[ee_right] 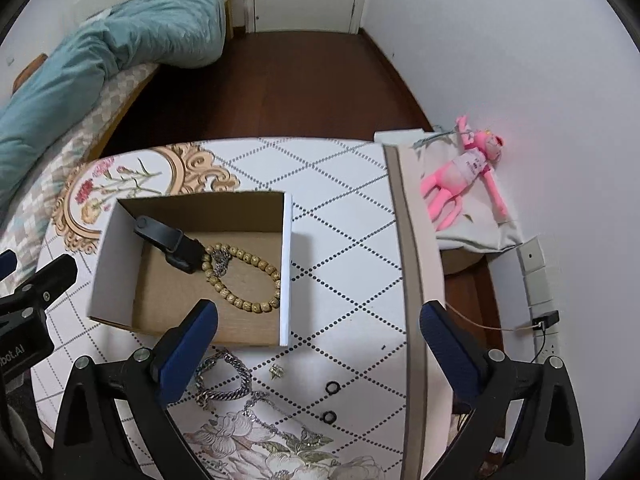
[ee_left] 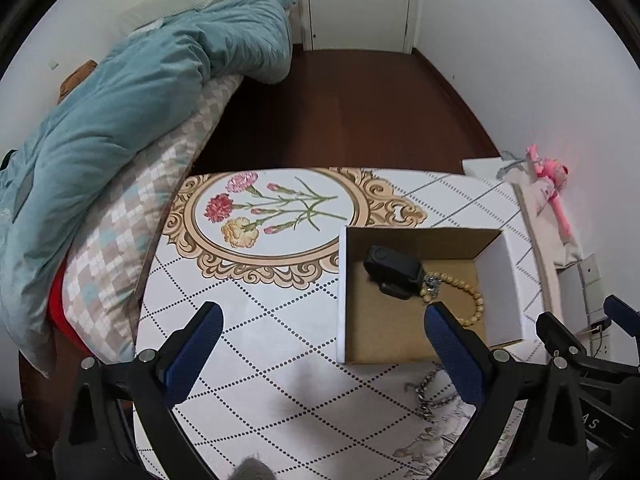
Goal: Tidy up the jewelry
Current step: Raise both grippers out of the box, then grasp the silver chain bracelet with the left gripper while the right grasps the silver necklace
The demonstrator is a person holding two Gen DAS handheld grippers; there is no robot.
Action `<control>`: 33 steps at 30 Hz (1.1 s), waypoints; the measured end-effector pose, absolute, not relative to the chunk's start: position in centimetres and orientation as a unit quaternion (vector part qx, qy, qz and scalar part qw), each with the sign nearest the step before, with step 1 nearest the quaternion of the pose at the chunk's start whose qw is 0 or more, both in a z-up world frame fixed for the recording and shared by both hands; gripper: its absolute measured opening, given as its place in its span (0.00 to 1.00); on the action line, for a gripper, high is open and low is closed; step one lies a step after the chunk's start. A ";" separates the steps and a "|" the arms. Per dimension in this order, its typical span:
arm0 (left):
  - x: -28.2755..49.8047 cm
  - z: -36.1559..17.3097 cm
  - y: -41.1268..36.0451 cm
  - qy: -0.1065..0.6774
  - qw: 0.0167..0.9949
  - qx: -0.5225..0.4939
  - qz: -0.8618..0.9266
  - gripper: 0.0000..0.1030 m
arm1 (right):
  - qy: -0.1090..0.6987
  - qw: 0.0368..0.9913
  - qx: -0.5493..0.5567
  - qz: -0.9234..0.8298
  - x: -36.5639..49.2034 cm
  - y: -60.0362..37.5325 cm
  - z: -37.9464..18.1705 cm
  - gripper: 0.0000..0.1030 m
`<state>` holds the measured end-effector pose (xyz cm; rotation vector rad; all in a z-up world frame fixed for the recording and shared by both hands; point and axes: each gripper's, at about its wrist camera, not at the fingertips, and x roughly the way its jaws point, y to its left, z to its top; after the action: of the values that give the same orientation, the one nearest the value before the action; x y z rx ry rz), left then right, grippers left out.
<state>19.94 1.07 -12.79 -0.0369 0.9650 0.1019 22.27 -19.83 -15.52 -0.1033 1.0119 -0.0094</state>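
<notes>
An open cardboard box (ee_right: pixel 286 264) (ee_left: pixel 342 296) stands on the patterned table. Inside it lie a black watch-like band (ee_right: pixel 170 244) (ee_left: pixel 394 270), a wooden bead bracelet (ee_right: pixel 244 280) (ee_left: pixel 460 300) and a small silver piece (ee_right: pixel 221 261). In front of the box, on the table, lie silver chains (ee_right: pixel 226 380) (ee_left: pixel 426 394), a small gold piece (ee_right: pixel 277 371) and two black rings (ee_right: pixel 332 387). My left gripper (ee_left: pixel 326 344) is open over the table at the box's near left corner, nothing between its fingers. My right gripper (ee_right: pixel 318 344) is open above the box's near right corner, empty.
A bed with a teal quilt (ee_left: pixel 120 120) borders the table on the left. A pink plush toy (ee_right: pixel 468 172) lies on a side shelf at the right, near wall sockets (ee_right: pixel 540 292) with a plugged cable. Dark wood floor (ee_left: pixel 340 112) lies beyond the table.
</notes>
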 end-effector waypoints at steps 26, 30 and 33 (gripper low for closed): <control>13.4 -13.6 -0.3 0.453 0.891 -0.019 0.040 1.00 | 0.466 0.884 0.033 0.016 14.2 -23.8 -13.7 0.99; 13.3 -18.0 -1.0 0.488 0.872 -0.007 0.045 1.00 | 0.507 0.860 0.049 0.024 13.8 -25.1 -19.5 0.81; 13.0 -20.8 -1.5 0.506 0.861 0.006 0.047 1.00 | 0.532 0.845 0.051 0.023 13.5 -25.6 -23.4 0.75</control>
<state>13.05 -1.46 -20.84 0.0118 1.0612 0.0980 13.46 -25.60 -23.44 0.1082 1.1230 0.0479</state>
